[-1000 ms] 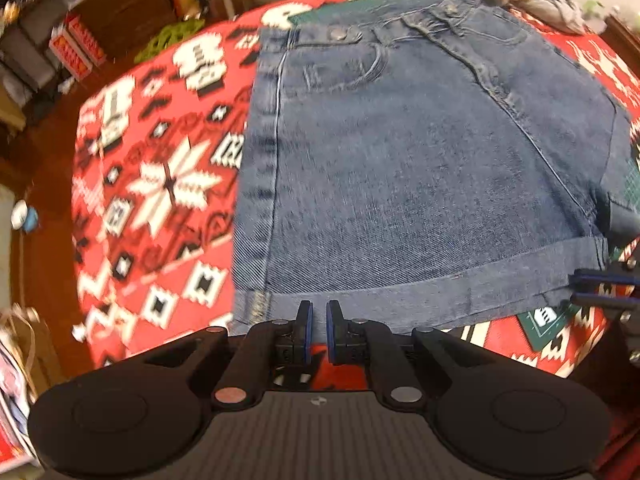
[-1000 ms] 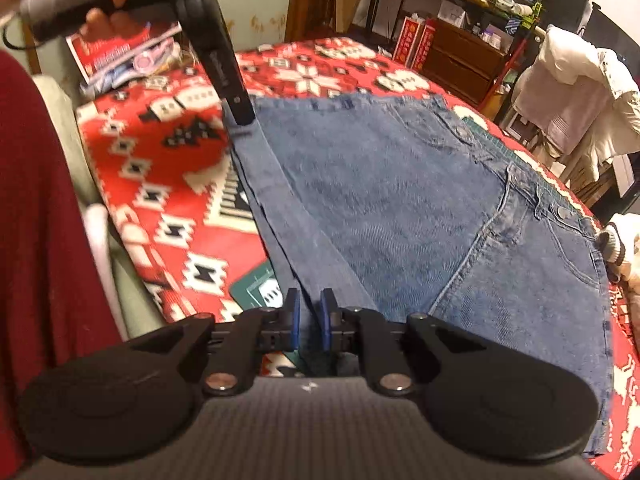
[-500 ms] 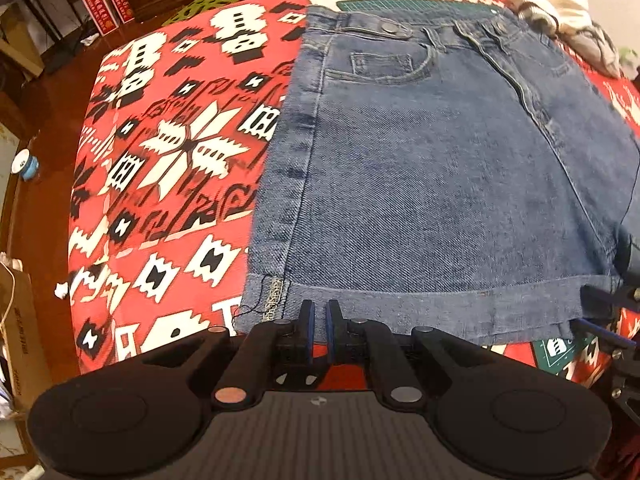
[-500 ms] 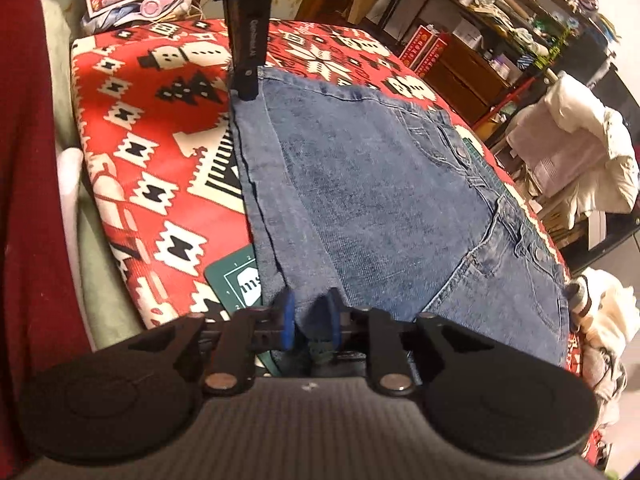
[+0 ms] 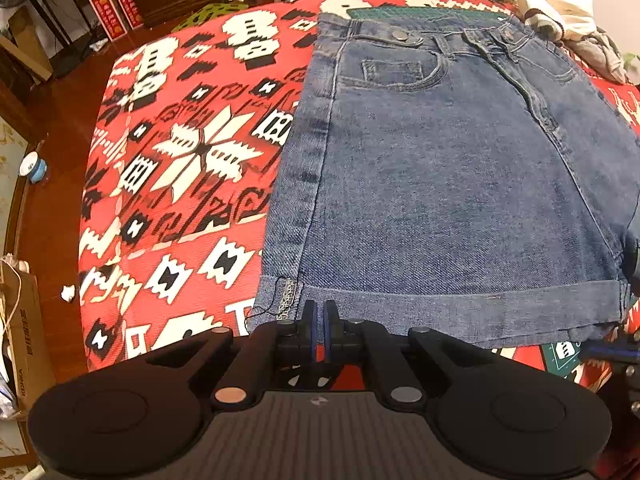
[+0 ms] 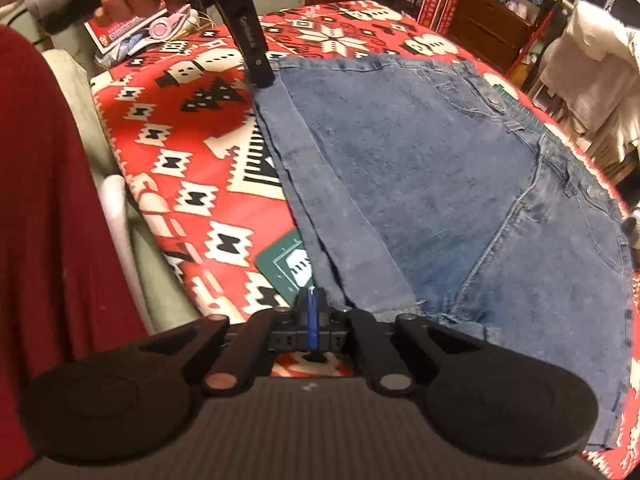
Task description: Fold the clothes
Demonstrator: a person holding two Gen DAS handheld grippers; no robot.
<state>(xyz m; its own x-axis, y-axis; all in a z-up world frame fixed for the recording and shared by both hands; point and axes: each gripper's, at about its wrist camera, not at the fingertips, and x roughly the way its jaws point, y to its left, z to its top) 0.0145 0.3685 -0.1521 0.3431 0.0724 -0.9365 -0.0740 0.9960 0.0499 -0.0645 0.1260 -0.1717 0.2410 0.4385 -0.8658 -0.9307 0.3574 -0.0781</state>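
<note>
On the red patterned blanket, both nearly closed grippers, left gripper and right gripper, pinch the denim shorts' hem.

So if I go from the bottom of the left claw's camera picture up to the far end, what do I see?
Left claw → rolled cuff of the denim shorts → front pocket → metal waist button → green mat edge beyond the waistband.
</note>
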